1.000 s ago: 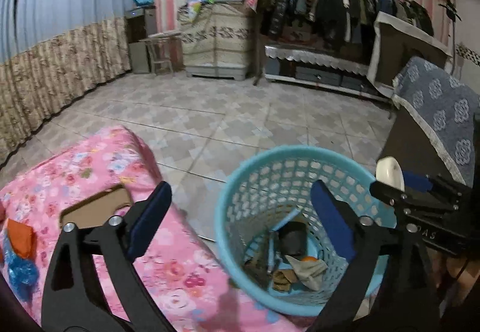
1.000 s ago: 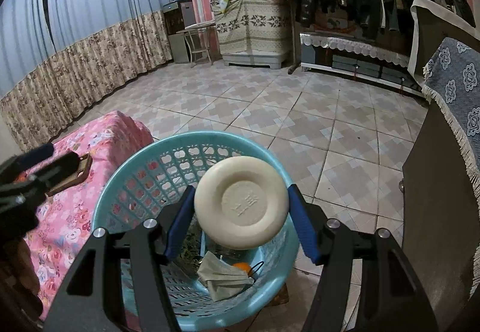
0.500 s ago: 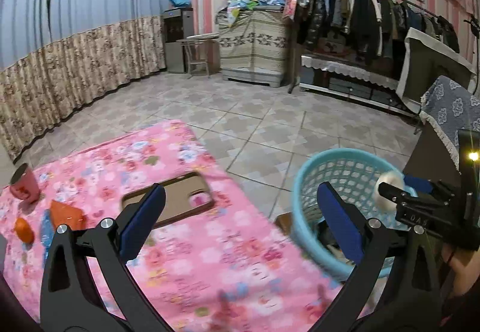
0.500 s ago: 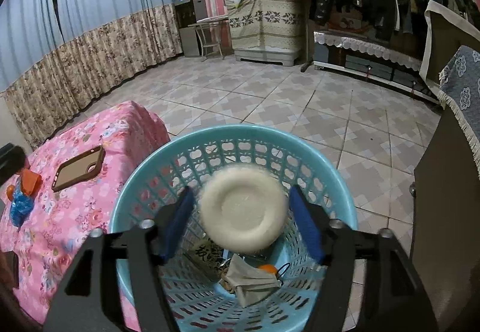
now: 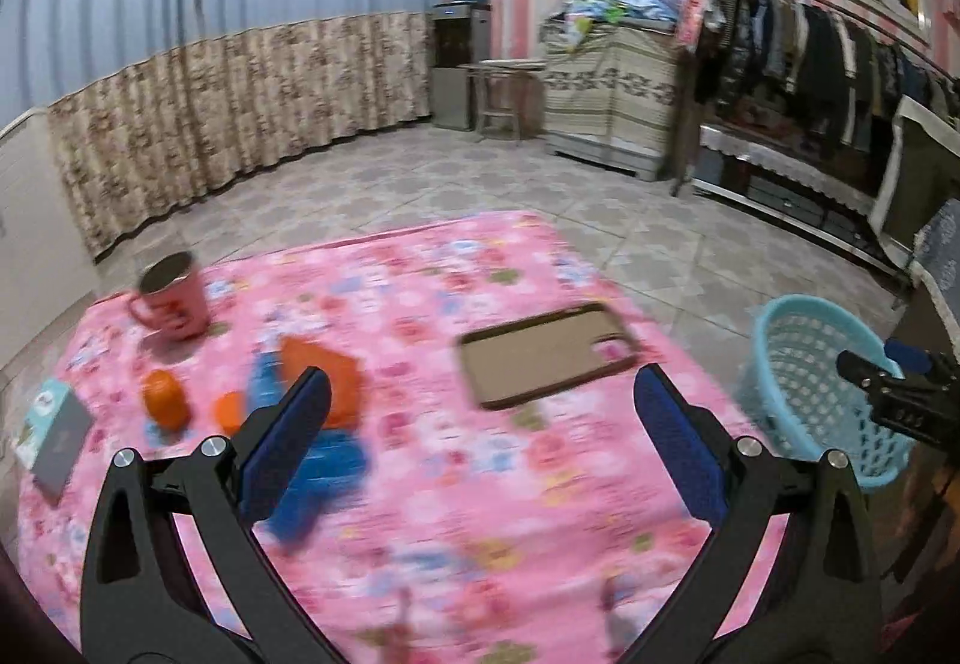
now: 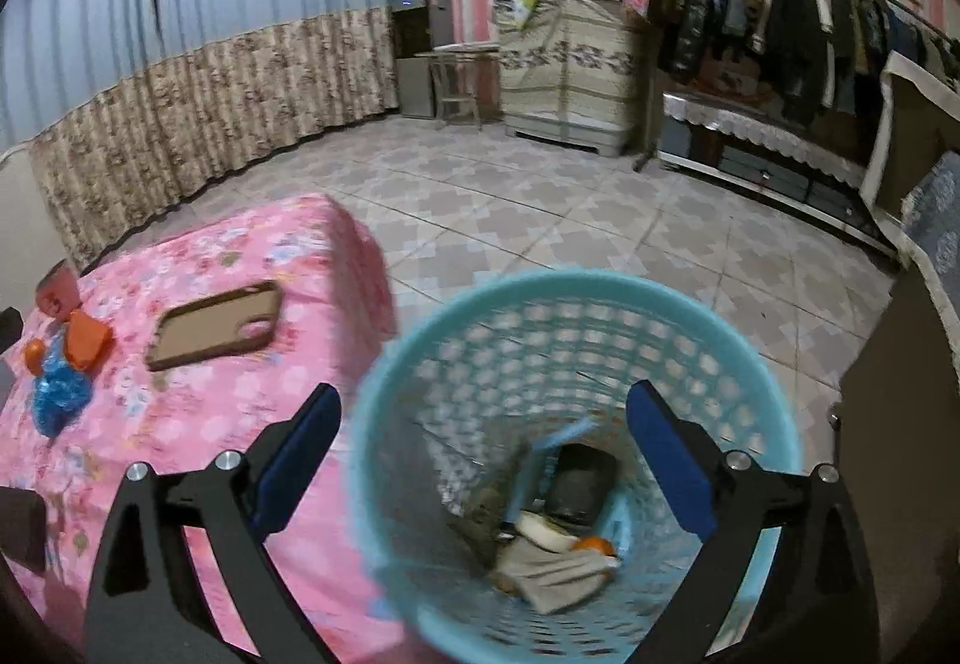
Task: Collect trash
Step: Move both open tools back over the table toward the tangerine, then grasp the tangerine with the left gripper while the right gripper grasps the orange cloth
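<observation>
- With several scraps already lying in the basket (image 6: 576, 316) — a pale disc (image 6: 543, 531), a grey rag (image 6: 555, 574), a dark lump (image 6: 579, 484), something orange — counts, at a guess, as well past the start but not finished.
- Left on the pink cloth (image 5: 456, 496): an orange wrapper (image 5: 324, 376), a blue crumple (image 5: 324, 469), two small orange bits (image 5: 163, 400), all at far left of the bed and likely trash.
- Probably not trash, so best left alone: mug (image 5: 174, 298), phone case (image 5: 549, 352), small box (image 5: 51, 430).
- Right claw (image 6: 480, 451): jaws have just been opening, now wide, nothing between the pads; hangs right above the basket mouth, disc lying at the bottom below it.
- Left claw (image 5: 477, 436): wide, empty, over the cloth; blue crumple just beside its left finger, orange wrapper just beyond that finger's tip, phone case between the tips and farther off.
- Basket, seen from the left claw, stands on the floor at far right, off the bed's edge, well apart from the remaining scraps.
- Next, most likely: left claw onto the wrapper or crumple; much blur in the left view, so exact contact there not readable.
</observation>
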Demonstrator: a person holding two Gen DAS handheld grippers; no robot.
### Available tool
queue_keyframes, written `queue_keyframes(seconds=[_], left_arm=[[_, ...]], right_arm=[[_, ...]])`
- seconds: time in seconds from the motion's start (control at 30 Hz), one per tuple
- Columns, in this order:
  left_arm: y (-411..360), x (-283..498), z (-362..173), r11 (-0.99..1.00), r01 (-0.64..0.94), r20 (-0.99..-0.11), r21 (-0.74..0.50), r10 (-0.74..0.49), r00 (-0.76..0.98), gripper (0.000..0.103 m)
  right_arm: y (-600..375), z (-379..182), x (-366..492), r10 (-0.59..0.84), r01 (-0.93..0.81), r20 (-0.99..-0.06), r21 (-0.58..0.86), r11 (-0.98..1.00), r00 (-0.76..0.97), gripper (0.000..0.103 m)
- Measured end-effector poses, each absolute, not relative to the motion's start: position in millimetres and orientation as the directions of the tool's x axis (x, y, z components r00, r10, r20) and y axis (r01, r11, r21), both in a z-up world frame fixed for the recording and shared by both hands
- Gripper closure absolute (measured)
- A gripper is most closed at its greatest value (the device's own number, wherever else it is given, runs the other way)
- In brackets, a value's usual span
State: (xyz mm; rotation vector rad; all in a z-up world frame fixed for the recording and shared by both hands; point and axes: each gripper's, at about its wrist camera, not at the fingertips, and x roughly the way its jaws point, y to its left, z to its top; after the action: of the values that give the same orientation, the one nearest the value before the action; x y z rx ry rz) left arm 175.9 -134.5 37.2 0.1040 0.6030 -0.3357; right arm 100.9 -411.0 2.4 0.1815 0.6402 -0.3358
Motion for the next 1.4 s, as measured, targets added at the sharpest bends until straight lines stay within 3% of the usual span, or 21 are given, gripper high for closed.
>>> queue_keyframes(seconds=[0.37, 0.6, 1.17, 1.27, 1.4], left_arm=[[-13, 205, 49, 0.989, 0.142, -0.568, 0.039, -0.095, 0.818, 0.005], [45, 241, 28, 0.997, 0.065, -0.599, 0.046, -0.025, 0.800, 0.005], [67, 323, -51, 0.996, 0.072, -0.770, -0.048, -0.083, 0.633, 0.006], [65, 325, -51, 0.995, 0.091, -0.752, -0.030, -0.082, 0.654, 0.017], [65, 327, -57, 0.990, 0.125, -0.771, -0.070, -0.134, 0.623, 0.042]], right_arm=[[-311, 20, 155, -0.106, 0.180, -0.578, 0.072, 0.981, 0.809, 0.009], [-257, 20, 182, -0.042, 0.080, -0.585, 0.039, 0.996, 0.810, 0.009], [-203, -14, 246, 0.009, 0.018, -0.661, 0.033, 0.999, 0.750, 0.009], [-194, -20, 256, 0.009, 0.003, -0.677, 0.017, 1.000, 0.736, 0.009], [-184, -27, 266, 0.033, -0.019, -0.695, 0.028, 0.999, 0.718, 0.009]])
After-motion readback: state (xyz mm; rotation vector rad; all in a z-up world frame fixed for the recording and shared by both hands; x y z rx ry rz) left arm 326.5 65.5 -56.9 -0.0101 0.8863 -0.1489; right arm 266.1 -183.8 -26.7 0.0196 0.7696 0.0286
